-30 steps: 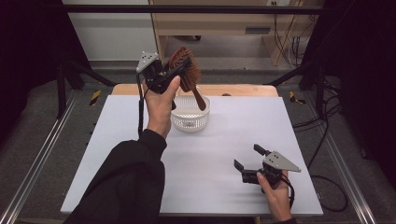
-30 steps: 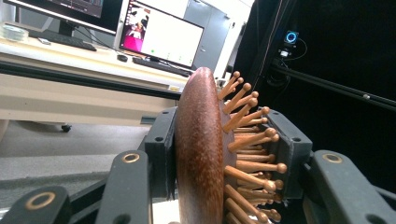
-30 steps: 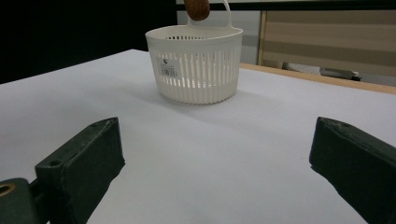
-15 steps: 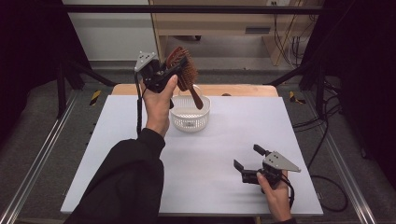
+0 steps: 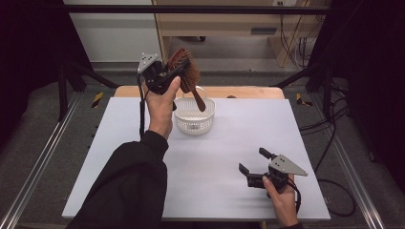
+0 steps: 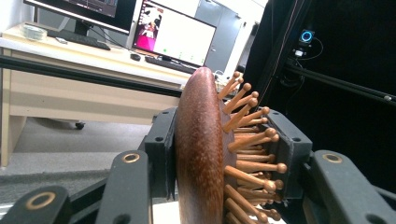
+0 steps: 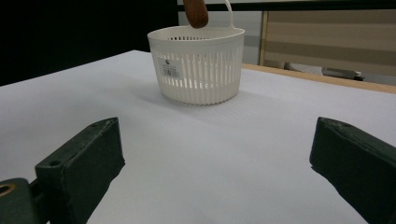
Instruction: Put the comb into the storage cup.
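A brown wooden hairbrush [image 5: 187,76] with peg bristles is held up in the air above a white slotted basket [image 5: 193,117], its handle slanting down over the basket's rim. My left gripper [image 5: 174,71] is shut on the brush's head; in the left gripper view the pads clamp the brush [image 6: 205,154] from both sides. The right gripper [image 5: 250,162] rests near the table's front right, jaws wide apart with nothing between them. In the right gripper view the basket [image 7: 198,63] stands ahead, with the brush's handle tip [image 7: 195,13] hanging over it.
The basket sits near the back middle of a white table [image 5: 119,157]. A wooden strip [image 5: 248,91] runs along the table's far edge. Metal rails flank the table. A desk with monitors [image 6: 173,35] stands beyond.
The left hand has shifted the hairbrush slightly left and tilted it a little over the basket. The right gripper has stayed where it was.
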The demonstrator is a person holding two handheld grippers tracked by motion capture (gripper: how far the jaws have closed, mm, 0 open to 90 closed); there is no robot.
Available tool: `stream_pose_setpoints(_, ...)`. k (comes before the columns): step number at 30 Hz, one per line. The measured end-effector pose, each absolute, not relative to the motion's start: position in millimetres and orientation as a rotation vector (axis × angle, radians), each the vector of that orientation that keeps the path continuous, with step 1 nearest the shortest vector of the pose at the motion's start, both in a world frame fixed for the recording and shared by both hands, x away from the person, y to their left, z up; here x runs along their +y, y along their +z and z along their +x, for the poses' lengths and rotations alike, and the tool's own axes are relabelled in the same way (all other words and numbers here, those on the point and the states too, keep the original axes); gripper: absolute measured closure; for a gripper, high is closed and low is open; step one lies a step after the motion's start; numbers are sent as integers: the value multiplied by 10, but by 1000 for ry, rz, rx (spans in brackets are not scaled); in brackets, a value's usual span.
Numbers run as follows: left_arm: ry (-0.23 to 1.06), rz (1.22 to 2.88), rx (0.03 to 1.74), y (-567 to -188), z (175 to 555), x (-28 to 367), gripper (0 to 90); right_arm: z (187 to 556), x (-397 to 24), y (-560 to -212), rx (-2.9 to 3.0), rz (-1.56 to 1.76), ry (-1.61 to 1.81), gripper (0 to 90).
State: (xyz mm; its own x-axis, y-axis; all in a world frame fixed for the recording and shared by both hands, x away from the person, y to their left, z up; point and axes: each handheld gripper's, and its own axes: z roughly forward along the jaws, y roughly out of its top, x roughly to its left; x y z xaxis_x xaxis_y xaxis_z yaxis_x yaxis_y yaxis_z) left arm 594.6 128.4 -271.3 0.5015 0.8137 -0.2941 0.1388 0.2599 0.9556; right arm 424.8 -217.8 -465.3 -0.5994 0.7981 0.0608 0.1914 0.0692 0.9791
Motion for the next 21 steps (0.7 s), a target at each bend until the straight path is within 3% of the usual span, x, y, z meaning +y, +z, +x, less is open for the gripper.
stream_pose_setpoints(21,591,1253,999,-2834,6042,1279,510,4248,-2178,-4657,1848,984,1563,31)
